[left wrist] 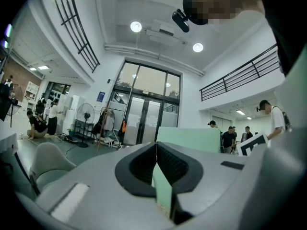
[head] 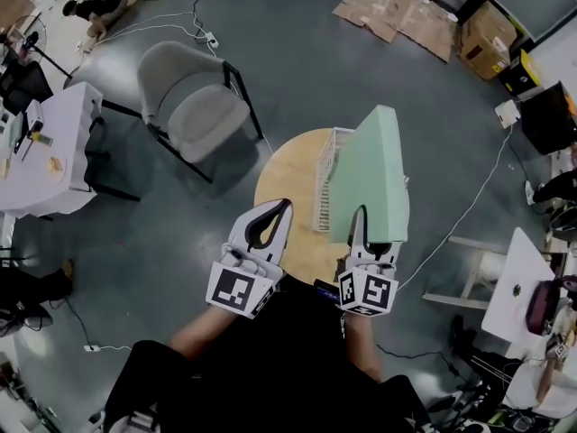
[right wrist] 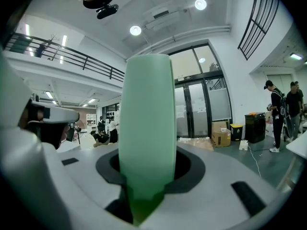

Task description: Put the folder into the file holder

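Observation:
A pale green folder [head: 371, 174] stands upright over the round wooden table [head: 284, 174], just right of the white wire file holder [head: 326, 177]. My right gripper [head: 365, 228] is shut on the folder's near lower edge. In the right gripper view the folder [right wrist: 146, 128] rises straight up between the jaws of the right gripper [right wrist: 146, 176] and hides what lies ahead. My left gripper [head: 281, 207] hovers over the table's near left edge, its tips touching and nothing held. In the left gripper view the left gripper [left wrist: 156, 145] is shut, and the folder [left wrist: 192, 139] shows beyond it to the right.
A grey chair [head: 194, 106] stands beyond the table on the left. A white desk [head: 45, 152] is at the far left and another white table [head: 514, 287] at the right. Flattened cardboard [head: 397, 12] lies on the floor at the back. A cable [head: 469, 215] runs across the floor on the right.

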{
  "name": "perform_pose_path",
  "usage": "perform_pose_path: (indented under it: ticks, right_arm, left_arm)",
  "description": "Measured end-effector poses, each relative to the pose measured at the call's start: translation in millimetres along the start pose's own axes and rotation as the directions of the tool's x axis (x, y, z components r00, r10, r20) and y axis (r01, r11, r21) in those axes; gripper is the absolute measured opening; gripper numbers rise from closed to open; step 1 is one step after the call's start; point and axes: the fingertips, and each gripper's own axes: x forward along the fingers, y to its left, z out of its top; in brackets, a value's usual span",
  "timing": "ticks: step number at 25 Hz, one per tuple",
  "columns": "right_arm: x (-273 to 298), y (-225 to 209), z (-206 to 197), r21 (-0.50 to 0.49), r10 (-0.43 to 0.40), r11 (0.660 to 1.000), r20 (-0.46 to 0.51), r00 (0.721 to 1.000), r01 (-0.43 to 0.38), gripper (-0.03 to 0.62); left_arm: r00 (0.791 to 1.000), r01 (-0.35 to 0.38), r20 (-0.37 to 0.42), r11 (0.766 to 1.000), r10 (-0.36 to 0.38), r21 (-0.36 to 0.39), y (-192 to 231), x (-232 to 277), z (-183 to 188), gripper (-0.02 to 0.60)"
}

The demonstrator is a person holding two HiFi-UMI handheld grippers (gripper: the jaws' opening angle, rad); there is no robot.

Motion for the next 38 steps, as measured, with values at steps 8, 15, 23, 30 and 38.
perform_pose_path:
  ticks: [8,15,23,30,38]
  right_arm:
    - [15,3,-7,-0.019,0.015,1.0,0.029,0.999,-0.014,0.147]
    - [22,6,-19,-0.019,0.016,1.0,0.052,0.999,-0.015,0.144]
    - [27,4,-27,-0.021,0.018,1.0,0.063,0.998,-0.017,0.144]
    - [30,4,-35,-0.034,0.026,0.999,0.055,0.998,-0.024,0.144]
    - [37,6,-42,-0.039,0.032,0.999,0.042,0.999,-0.03,0.144]
  left_arm:
    - [1.0,0.005,-0.022,1.0,-0.005,-0.007,3,13,-5,0.008]
    - [0.999,0.011,-0.037,1.0,-0.011,-0.005,6,19,-9,0.008]
    - [0.999,0.016,-0.049,1.0,-0.016,-0.005,5,22,-11,0.008]
    - [0.999,0.016,-0.041,1.0,-0.017,-0.013,4,24,-11,0.008]
    - [0.999,0.019,-0.046,1.0,-0.019,-0.01,8,25,-10,0.008]
